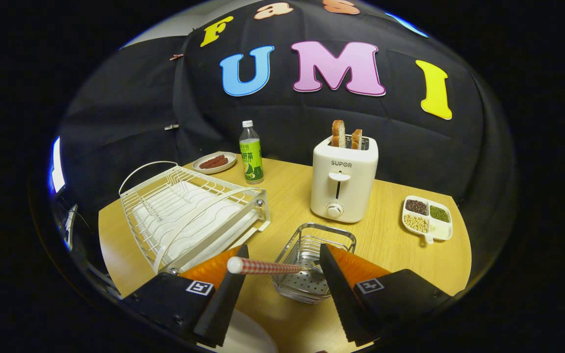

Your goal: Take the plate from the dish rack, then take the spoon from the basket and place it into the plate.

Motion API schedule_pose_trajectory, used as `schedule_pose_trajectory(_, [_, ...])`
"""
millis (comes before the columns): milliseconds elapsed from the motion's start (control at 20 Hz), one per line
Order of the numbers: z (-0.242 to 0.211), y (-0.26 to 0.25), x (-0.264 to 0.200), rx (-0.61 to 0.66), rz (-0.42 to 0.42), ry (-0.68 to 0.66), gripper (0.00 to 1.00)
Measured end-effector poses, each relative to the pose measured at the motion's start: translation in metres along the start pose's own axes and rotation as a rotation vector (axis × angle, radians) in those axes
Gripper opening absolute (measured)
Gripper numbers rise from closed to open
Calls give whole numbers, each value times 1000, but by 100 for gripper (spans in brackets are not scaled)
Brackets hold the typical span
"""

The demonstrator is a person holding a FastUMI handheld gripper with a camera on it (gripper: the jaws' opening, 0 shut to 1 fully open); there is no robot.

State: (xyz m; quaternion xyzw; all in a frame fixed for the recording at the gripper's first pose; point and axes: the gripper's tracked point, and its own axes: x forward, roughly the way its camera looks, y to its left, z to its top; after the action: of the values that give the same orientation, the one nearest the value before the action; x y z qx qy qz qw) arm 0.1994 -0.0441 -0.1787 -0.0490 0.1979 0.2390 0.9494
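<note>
The spoon (268, 267) has a red-checked handle with a white tip. It juts out of the wire basket (312, 240) and lies crosswise in the gap between my fingers. Its white tip is at the left fingertip (236, 274), and its bowl end is hidden behind the right fingertip (331, 274), low in the basket. My gripper (282, 252) is open, its fingers wide apart on either side of the handle; I cannot tell whether they touch it. A white plate (250, 338) lies on the table under the fingers, and only part of its rim shows. The white dish rack (189, 215) stands to the left with no plate in it.
A white toaster (342, 184) with two bread slices stands just beyond the basket. A green bottle (251, 157) and a small plate of sausages (214, 162) are at the back left. A divided dish of beans (427, 219) lies at the right. The wooden table (390, 245) ends near it.
</note>
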Motion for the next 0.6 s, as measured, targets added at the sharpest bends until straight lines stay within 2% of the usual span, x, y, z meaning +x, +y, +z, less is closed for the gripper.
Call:
schedule_pose_trajectory(200, [11,-5,0,23,-8,-16,76])
schedule_pose_trajectory(300, [19,-8,1,29,-22,-23,64])
schedule_pose_trajectory(350, [22,-10,1,34,-31,-28,53])
schedule_pose_trajectory(400, [25,-14,2,33,-49,-28,47])
schedule_pose_trajectory(450, [25,-18,1,29,-67,-22,35])
schedule_pose_trajectory(600, [32,-32,-2,-7,-117,-20,28])
